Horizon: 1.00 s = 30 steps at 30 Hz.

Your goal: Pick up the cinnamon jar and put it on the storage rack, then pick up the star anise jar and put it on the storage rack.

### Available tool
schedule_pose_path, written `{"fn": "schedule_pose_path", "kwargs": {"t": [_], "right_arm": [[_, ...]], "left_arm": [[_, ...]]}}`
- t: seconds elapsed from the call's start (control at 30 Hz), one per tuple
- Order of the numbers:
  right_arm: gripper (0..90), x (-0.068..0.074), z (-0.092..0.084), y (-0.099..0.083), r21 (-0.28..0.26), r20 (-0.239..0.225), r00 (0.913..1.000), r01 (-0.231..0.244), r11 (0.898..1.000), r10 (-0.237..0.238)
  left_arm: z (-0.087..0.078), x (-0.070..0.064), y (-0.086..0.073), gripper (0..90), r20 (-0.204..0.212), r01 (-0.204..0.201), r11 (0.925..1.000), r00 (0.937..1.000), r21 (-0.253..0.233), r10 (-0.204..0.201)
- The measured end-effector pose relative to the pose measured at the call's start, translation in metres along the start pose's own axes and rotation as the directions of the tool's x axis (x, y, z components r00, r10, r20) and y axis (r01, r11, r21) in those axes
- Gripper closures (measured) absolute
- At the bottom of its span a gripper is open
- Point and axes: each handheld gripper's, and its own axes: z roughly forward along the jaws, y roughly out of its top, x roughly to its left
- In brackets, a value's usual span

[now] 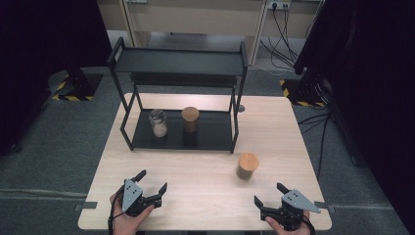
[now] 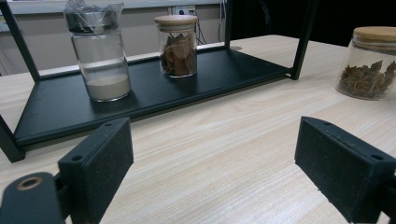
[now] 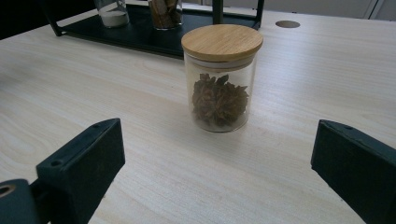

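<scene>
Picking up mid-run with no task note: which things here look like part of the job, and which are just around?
Likely in the job:
star anise jar, alone on the table
black rack
white powder jar, on the rack's bottom shelf
bark jar, beside it
left gripper, right gripper, both open

Just around:
wall cables

Rack [image 1: 179, 93] sits at the back of the bench [image 1: 274, 127], centre-left. On its bottom shelf: powder jar [image 1: 158, 122] on the left, bark jar [image 1: 190, 119] just to its right, apart. Third jar [image 1: 247, 166] stands alone on the bench, in front of the rack & off its right end. Left gripper [image 1: 152, 182] at near edge, left; right gripper [image 1: 268, 193] near edge, right, the lone jar just beyond it.
</scene>
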Motion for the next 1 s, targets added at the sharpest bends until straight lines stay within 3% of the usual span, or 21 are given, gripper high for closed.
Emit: {"fn": "schedule_pose_path", "kwargs": {"t": [0.6,1.0], "right_arm": [[2.7,-0.001,0.005,0.006,-0.017,0.005,0.9999,0.011,1.000,-0.011],[2.8,-0.001,0.041,0.023,-0.016,0.019,0.9989,0.044,0.999,-0.044]], "left_arm": [[0.000,0.000,0.000,10.9,0.001,-0.004,1.0000,1.0000,0.001,0.004],[0.000,0.000,0.000,10.9,0.006,-0.002,1.0000,1.0000,-0.001,0.002]]}}
